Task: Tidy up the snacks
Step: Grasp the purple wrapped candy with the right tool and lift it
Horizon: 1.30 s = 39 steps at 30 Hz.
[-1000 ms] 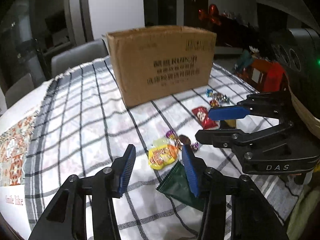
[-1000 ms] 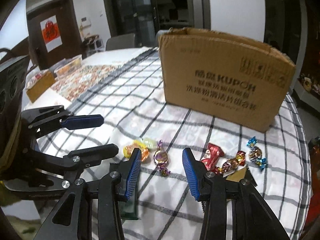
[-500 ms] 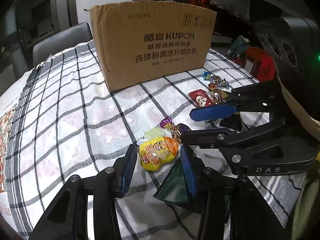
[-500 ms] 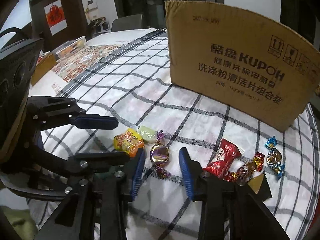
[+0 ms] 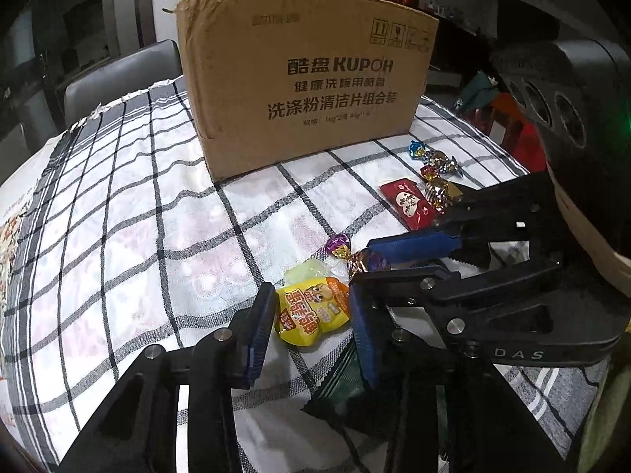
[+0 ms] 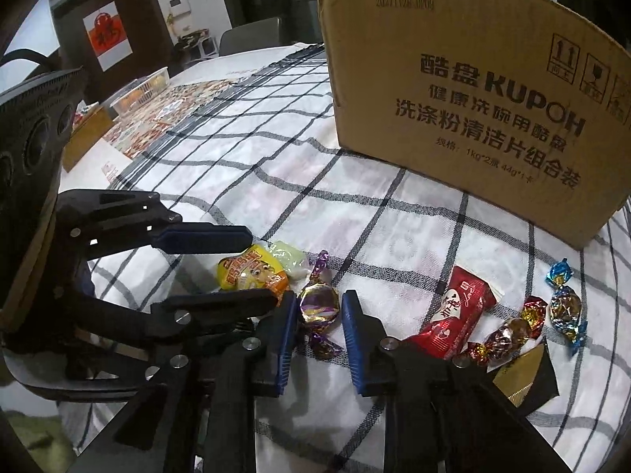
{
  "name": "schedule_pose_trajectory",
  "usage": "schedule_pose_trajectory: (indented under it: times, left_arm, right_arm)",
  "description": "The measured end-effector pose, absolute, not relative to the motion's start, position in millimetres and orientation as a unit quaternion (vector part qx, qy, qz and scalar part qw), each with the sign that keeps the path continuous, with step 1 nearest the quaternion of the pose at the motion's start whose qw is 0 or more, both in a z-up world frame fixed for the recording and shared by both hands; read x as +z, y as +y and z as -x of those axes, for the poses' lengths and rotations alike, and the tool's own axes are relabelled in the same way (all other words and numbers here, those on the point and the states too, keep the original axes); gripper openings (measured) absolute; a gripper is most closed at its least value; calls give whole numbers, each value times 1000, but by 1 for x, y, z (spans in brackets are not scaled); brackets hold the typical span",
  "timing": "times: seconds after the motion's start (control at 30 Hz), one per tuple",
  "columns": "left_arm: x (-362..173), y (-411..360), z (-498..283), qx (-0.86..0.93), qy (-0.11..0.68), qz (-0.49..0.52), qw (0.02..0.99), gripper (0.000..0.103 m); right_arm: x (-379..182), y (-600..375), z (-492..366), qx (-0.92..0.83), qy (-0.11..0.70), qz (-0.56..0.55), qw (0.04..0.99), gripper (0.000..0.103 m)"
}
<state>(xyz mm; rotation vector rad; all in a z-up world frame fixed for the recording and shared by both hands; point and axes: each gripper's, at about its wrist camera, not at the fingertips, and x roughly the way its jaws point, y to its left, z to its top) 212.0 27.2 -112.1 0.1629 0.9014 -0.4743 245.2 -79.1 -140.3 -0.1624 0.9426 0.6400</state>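
Tablecloth (image 5: 130,213): white, crossed by a black and grey check.
Cardboard box (image 5: 307,90): plain brown, printed in black lettering.
Yellow snack packet (image 5: 311,311): yellow and orange, marked with a cartoon face.
Purple candy (image 6: 318,307): wrapped in purple and gold foil.
Red packet (image 6: 457,315): red, lettered in white.
Blue candy (image 6: 564,305): wrapped in blue and gold foil.
Hand-held gripper pads (image 6: 284,339): blue, mounted on black frames.

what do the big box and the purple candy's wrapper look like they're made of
Big box: plain brown corrugated cardboard by the look, matte, with printed black text and a ragged top edge. Purple candy: probably metallised foil or plastic film, glossy and crinkled, with twisted ends.
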Motion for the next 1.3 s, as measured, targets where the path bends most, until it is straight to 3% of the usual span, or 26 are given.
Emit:
schedule_pose_trajectory:
  times: [0.4, 0.5, 0.57, 0.63, 0.7, 0.73, 0.77, 0.87, 1.2, 1.3]
  left_arm:
    - [-111, 29, -208, -202, 430, -53, 878, 32]
    - [-106, 32, -207, -193, 422, -40, 885, 3]
    - [-106, 35, -209, -193, 429, -29, 882, 2]
    - [-103, 33, -205, -182, 424, -47, 886, 3]
    - [-100, 34, -200, -190, 419, -44, 887, 18]
    - [-98, 35, -197, -191, 416, -43, 888, 36]
    - [-98, 34, -195, -192, 414, -46, 889, 43]
    - [-101, 33, -196, -193, 420, -56, 885, 48]
    - [-116, 23, -208, -188, 436, -71, 877, 48]
    - [-118, 23, -211, -188, 439, -66, 876, 42]
  right_arm:
    - [-132, -89, -235, 275, 436, 44, 856, 23]
    - [-133, -91, -233, 270, 438, 35, 857, 23]
    - [-132, -92, -232, 269, 437, 31, 858, 23]
    - [-131, -92, -230, 270, 436, 28, 858, 23]
    - [-128, -92, -228, 270, 433, 27, 860, 23]
    - [-128, -92, -227, 271, 433, 27, 860, 23]
    - [-127, -92, -226, 272, 431, 28, 860, 23]
    - [-126, -92, -223, 269, 428, 35, 862, 22]
    - [-128, -99, -226, 253, 432, 28, 865, 23]
    - [-128, -99, -226, 254, 431, 28, 865, 23]
